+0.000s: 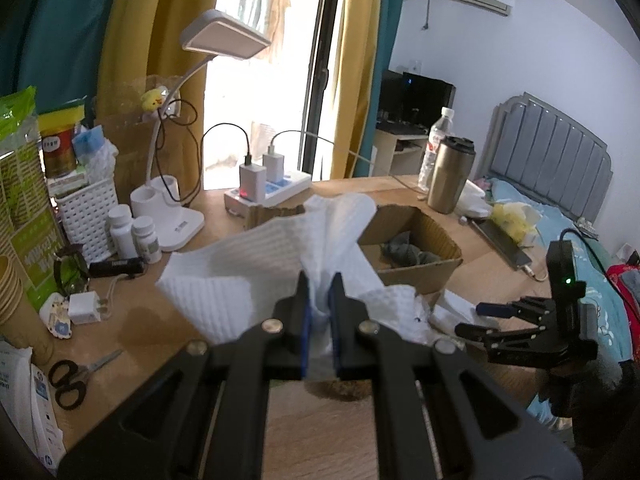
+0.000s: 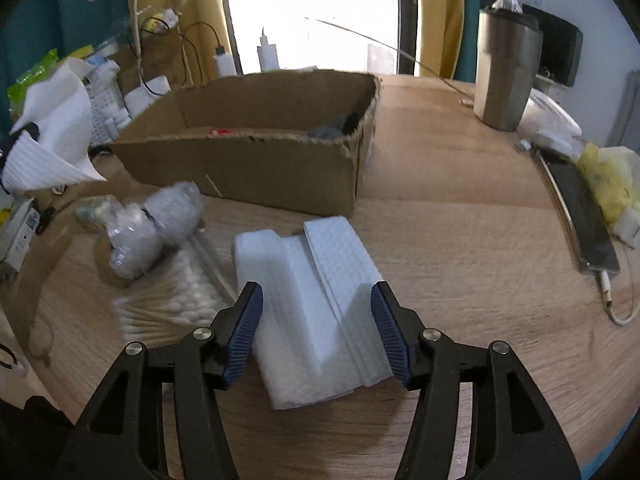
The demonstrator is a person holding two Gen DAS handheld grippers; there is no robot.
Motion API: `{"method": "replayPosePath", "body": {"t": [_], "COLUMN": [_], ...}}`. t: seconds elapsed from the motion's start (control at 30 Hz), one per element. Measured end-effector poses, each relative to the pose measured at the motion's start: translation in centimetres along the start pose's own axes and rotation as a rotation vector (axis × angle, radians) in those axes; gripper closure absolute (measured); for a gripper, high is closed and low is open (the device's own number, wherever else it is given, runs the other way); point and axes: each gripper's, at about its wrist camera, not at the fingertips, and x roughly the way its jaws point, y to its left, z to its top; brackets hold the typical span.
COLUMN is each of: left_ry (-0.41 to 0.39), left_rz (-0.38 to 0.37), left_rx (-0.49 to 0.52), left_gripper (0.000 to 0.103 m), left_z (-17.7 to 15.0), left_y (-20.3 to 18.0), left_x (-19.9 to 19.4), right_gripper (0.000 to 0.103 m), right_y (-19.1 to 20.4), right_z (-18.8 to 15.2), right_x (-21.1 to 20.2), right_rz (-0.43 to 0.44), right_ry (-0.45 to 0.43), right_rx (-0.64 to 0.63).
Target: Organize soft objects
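My left gripper (image 1: 319, 304) is shut on a white waffle-textured cloth (image 1: 256, 256) and holds it lifted above the wooden table (image 1: 320, 432), in front of a cardboard box (image 1: 416, 240). The lifted cloth also shows at the far left of the right wrist view (image 2: 52, 136). My right gripper (image 2: 318, 328) is open, its fingers either side of a folded stack of white cloths (image 2: 316, 312) lying on the table (image 2: 460, 240). The box (image 2: 256, 160) holds a grey soft item (image 1: 408, 254).
Plastic-wrapped bundles (image 2: 152, 228) and a pack of cotton swabs (image 2: 172, 308) lie left of the stack. A steel tumbler (image 2: 506, 72), phone (image 2: 580, 216), lamp (image 1: 176, 208), power strip (image 1: 272, 192), pill bottles (image 1: 134, 232) and scissors (image 1: 76, 380) crowd the table. A bed (image 1: 560, 184) is at the right.
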Motion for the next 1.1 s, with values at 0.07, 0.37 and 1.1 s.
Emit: {"method": "replayPosePath", "body": {"t": [0.07,0.37,1.1], "left_ry": [-0.001,-0.005,-0.086], "left_rz": [0.0,-0.011,0.007], "left_rx": [0.004,0.02,0.044], "left_gripper": [0.095,0.095,0.095], "left_z": [0.1,0.4,2.0], "left_y": [-0.1,-0.6,-0.5], "left_x": [0.0,0.2,-1.3], "right_gripper": [0.044,0.093,0.096], "right_y": [-0.2,-1.1,1.0], "right_z": [-0.1,-0.4,3.4], "right_x": [0.1,0.0,-8.1], "right_rz": [0.003,-0.033,-0.004], "right_ry": [-0.004,-0.023,-0.251], "right_rx": [0.006,0.014,-0.041]}}
